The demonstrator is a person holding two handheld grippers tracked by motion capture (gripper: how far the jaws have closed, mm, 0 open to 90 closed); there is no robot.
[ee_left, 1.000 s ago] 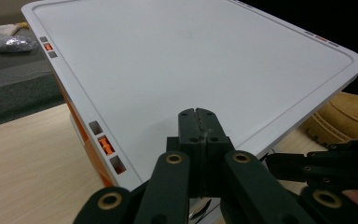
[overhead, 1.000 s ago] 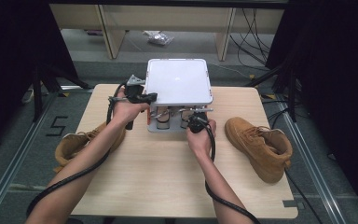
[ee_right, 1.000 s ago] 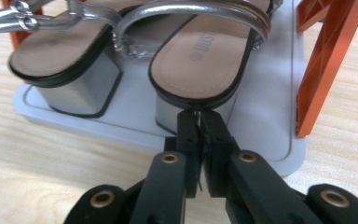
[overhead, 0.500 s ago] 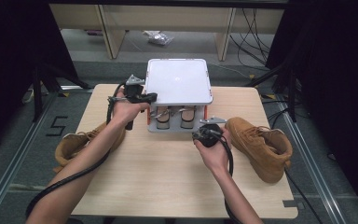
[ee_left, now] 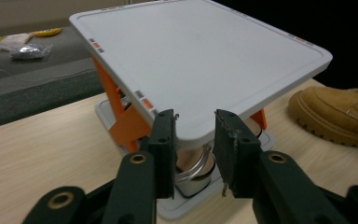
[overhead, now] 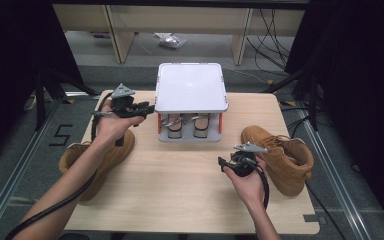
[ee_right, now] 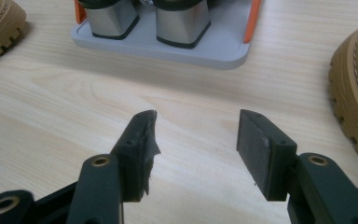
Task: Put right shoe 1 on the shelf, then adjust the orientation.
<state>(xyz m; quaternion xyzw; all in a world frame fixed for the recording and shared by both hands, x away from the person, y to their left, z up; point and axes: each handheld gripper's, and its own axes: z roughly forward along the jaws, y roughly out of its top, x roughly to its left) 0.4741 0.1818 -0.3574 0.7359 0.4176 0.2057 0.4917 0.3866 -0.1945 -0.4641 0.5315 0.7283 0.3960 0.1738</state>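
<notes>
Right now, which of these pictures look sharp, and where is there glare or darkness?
High view: the white square lid glares bright and the sides are dark. Left gripper view: the black jaws are sharp, the tan suede boot softer. Right gripper view: the pale wooden tabletop is evenly lit.

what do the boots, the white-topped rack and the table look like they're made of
Boots: tan nubuck or suede by the look, matte, with stitched seams and lugged rubber-like soles.
Rack: probably plastic, with a smooth matte pale lid and glossy orange posts.
Table: light wood or wood-look laminate, with straight grain lines.
</notes>
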